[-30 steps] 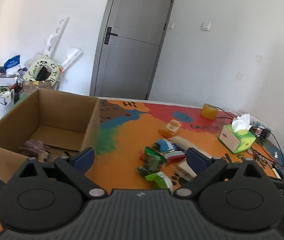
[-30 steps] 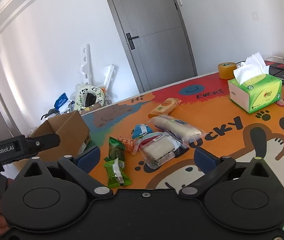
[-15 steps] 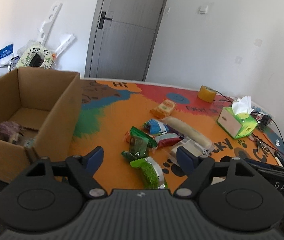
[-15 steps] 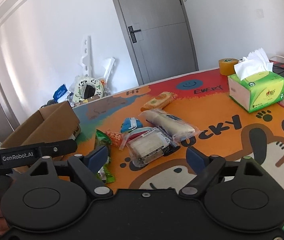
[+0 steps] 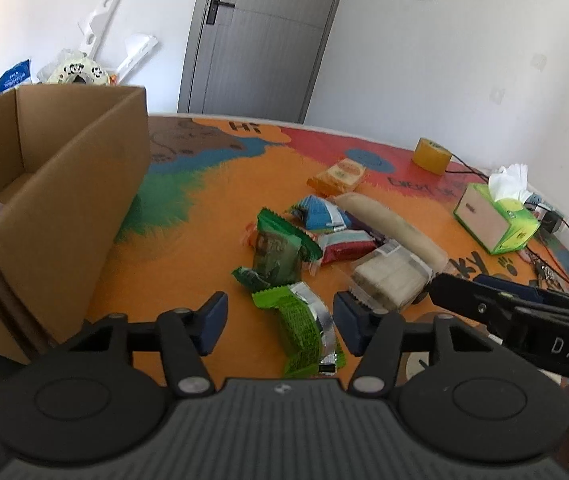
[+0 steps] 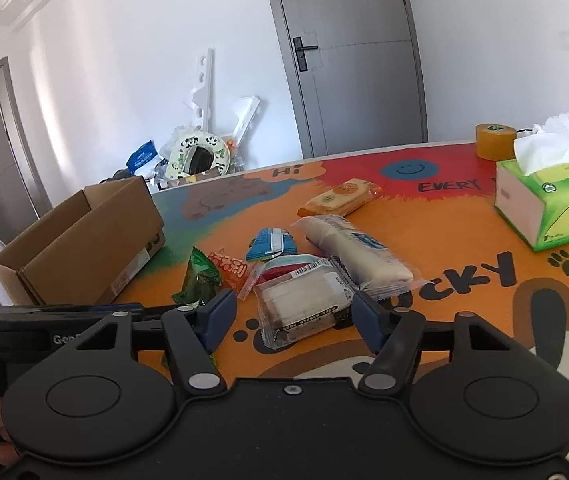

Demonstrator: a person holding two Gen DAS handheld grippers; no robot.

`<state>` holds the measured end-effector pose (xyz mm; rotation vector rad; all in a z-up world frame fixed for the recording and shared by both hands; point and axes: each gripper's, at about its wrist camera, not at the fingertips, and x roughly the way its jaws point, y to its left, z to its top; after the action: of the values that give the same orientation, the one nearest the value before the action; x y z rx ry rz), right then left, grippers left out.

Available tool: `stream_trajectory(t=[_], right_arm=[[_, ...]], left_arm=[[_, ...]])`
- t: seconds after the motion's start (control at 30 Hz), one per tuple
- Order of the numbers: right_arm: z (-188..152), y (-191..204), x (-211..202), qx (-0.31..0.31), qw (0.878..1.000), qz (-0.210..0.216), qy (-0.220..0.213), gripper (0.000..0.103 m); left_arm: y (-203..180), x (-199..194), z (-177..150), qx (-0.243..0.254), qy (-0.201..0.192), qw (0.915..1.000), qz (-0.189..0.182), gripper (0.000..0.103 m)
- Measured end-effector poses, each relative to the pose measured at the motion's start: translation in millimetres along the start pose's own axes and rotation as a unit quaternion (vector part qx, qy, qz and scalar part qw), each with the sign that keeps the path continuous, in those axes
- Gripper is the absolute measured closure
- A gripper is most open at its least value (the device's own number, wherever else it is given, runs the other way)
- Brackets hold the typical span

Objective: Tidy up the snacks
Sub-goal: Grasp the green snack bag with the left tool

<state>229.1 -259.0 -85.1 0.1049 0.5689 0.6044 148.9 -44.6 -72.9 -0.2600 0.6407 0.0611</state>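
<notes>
Left wrist view: the left gripper (image 5: 280,320), jaws part-open and just narrowing, is seen straddling a bright green snack packet (image 5: 304,328) lying lengthwise away from it on the table (image 5: 204,208), not yet pinched; the cardboard box (image 5: 56,208) stands to its left.

Right wrist view: the right gripper (image 6: 294,320), likewise part-open and just closing, frames a clear-wrapped cake (image 6: 304,304), untouched.
</notes>
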Motion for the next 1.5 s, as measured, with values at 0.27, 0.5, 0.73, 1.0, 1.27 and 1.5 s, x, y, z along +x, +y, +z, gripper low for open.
stream_trajectory(t=[0.27, 0.5, 0.73, 1.0, 1.27, 1.5], right_arm=[[-0.4, -1.6, 8.8, 0.005, 1.0, 0.001, 0.004, 0.039], [5.6, 7.0, 21.2, -0.003, 1.0, 0.011, 0.001, 0.038], [13.8, 14.8, 34.9, -0.008, 1.0, 0.016, -0.004, 0.025], [15.1, 14.2, 54.1, -0.017, 1.0, 0.01, 0.014, 0.02], [9.6, 26.3, 59.2, -0.053, 0.998, -0.017, 0.026, 0.018], [9.7, 17.9, 52.1, -0.032, 0.999, -0.017, 0.034, 0.058]], left_arm=[[-6.2, 13.8, -9.1, 0.015, 0.011, 0.9998, -0.007, 0.073], [7.0, -3.1, -0.9, 0.006, -0.016, 0.9999, 0.0, 0.076], [19.2, -5.8, 8.8, -0.003, -0.021, 0.9997, 0.015, 0.076], [23.8, -2.5, 13.9, -0.003, -0.024, 0.9996, 0.016, 0.076], [26.6, -2.5, 14.7, -0.006, -0.024, 0.9995, 0.02, 0.076], [28.7, -11.2, 13.1, -0.008, -0.03, 0.9993, 0.022, 0.076]])
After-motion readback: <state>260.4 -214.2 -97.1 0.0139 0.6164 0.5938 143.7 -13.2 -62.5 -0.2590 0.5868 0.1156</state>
